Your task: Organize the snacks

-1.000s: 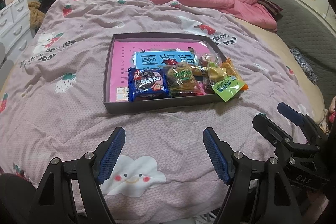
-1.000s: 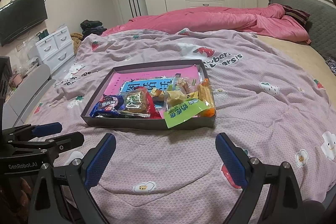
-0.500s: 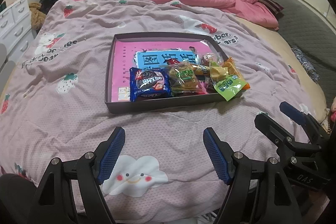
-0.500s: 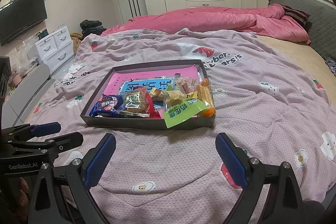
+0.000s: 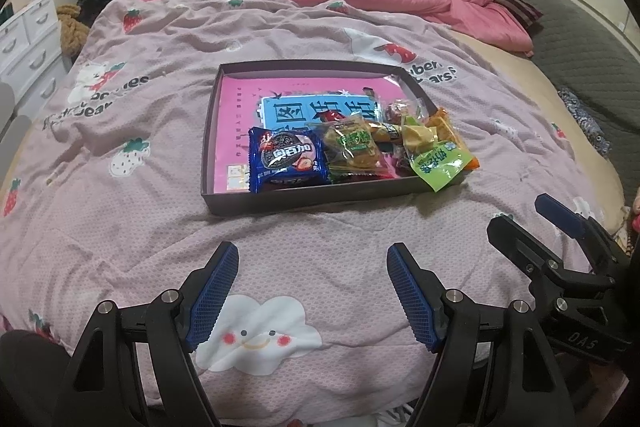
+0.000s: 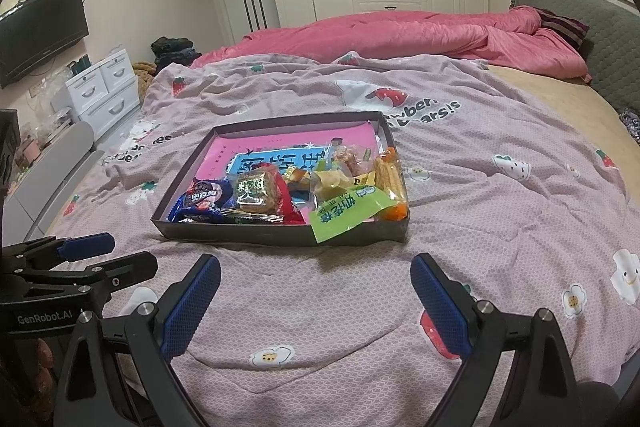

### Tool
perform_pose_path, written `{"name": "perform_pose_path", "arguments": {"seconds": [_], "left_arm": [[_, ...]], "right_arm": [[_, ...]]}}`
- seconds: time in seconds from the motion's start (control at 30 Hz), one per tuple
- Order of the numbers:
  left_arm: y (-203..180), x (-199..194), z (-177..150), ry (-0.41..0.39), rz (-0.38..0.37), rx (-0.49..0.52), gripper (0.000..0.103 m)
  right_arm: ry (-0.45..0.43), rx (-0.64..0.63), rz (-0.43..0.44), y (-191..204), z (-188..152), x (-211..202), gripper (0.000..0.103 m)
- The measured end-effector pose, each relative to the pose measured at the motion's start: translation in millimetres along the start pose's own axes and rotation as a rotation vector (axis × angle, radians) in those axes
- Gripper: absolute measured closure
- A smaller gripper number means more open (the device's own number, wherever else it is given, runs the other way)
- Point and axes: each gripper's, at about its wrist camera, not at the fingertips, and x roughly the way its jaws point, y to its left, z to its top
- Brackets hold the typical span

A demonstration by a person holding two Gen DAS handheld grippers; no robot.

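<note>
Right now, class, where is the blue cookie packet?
In the left wrist view, the blue cookie packet lies in the dark shallow box's near-left corner, beside the green-labelled clear snack pack.

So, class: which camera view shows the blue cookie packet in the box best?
The left wrist view: the blue cookie packet lies face-up, its front unobstructed. In the right wrist view it is seen obliquely, partly hidden behind the dark cardboard box wall.

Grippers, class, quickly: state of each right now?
Left gripper: open, holding nothing, above the bedspread.
Right gripper: open, holding nothing.
</note>
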Motion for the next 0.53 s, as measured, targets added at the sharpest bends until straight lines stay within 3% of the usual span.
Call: {"name": "perform_pose_path", "arguments": {"seconds": [0.4, 0.53], "left_arm": [[5.4, 5.6, 3.7, -0.028, -0.047, -0.026, 0.025], [19.7, 12.7, 10.3, -0.033, -0.019, -0.068, 0.025]], "right_arm": [[0.009, 0.009, -0.013, -5.8, -0.1, 7.0, 0.002], [0.012, 0.026, -0.024, -13.1, 2.1, 12.5, 0.001]]}}
